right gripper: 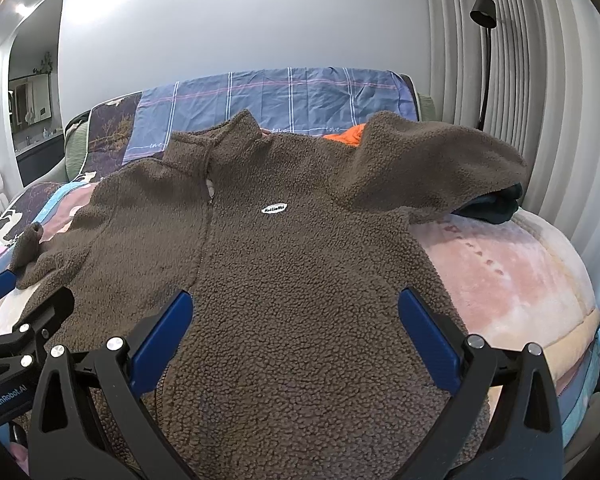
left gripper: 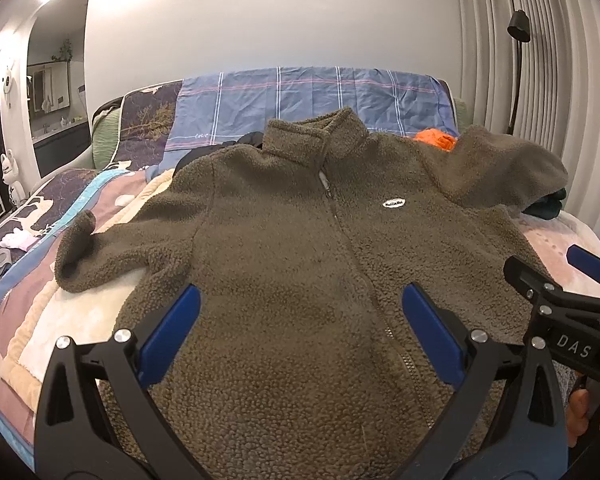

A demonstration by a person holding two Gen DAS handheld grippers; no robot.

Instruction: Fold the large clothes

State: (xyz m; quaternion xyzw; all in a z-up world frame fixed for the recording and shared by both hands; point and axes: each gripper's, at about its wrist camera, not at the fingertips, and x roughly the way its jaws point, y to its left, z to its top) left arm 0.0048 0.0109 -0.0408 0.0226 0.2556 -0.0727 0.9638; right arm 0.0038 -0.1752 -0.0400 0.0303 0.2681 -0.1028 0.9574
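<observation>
Blue-padded claws hover released over the hem of a brown fleece jacket (left gripper: 284, 248) spread front-up on the bed.

Left claw (left gripper: 300, 332) and right claw (right gripper: 294, 336) both gape wide, grasping nothing. One sleeve (right gripper: 432, 160) lies raised on a dark garment (right gripper: 492, 206) near the bed's edge; folding it inward could drag that garment along, and the thick pile may slip from a shallow pinch.

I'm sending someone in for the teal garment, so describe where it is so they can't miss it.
Start at the brown fleece jacket spread front-up across the bed. Follow its sleeve on the curtain side out to the cuff; the dark teal garment is bunched under that cuff. It is dark and half hidden, unlike the bright orange item behind the jacket's shoulder.
</observation>
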